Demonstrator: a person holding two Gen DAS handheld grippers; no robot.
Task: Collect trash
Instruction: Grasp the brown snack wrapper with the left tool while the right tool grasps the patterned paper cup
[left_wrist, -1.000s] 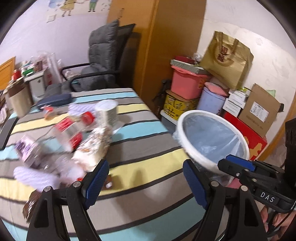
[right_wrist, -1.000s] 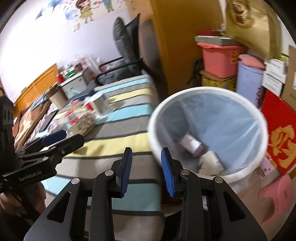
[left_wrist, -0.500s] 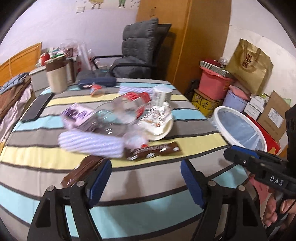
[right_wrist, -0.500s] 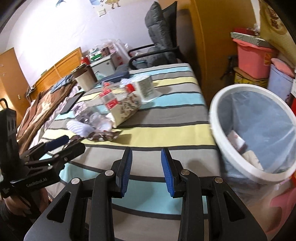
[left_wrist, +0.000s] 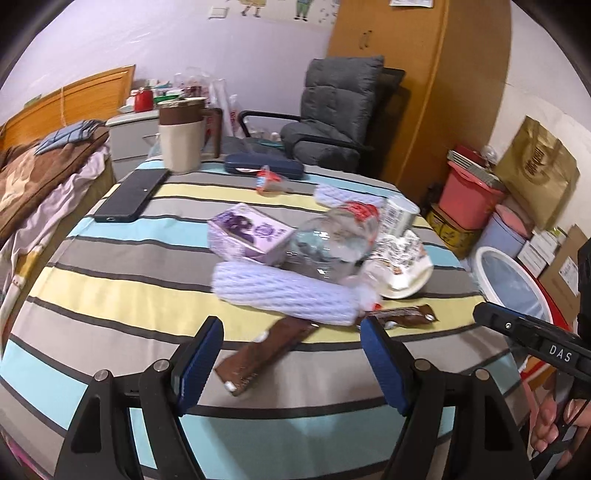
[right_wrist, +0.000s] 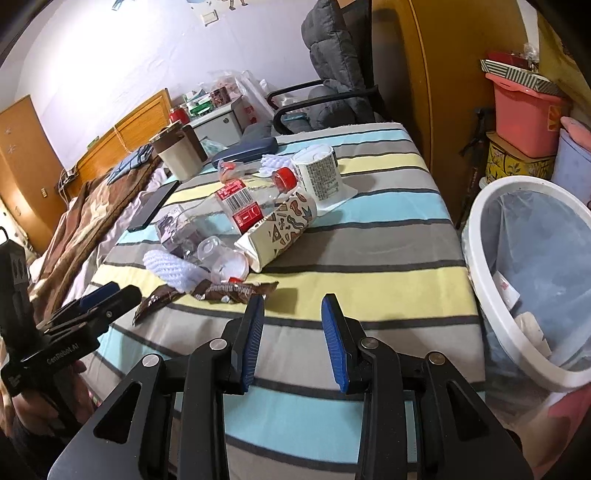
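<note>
Now both views have been swung from the bin (right_wrist: 491, 317) back to the trash, heaped mid-table: the left gripper (left_wrist: 291, 354), spread wide, is aimed at the near-edge brown wrapper (left_wrist: 266, 350); the right gripper (right_wrist: 291, 332) is carried part-open, empty.

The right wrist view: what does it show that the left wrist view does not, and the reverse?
Only the right wrist view shows trash lying inside the white bin and the barcode on the clear bottle. Only the left wrist view shows the gold bag and the whole purple carton. Both show the striped table, the brown wrappers, the white foam net and the patterned paper cup.
</note>
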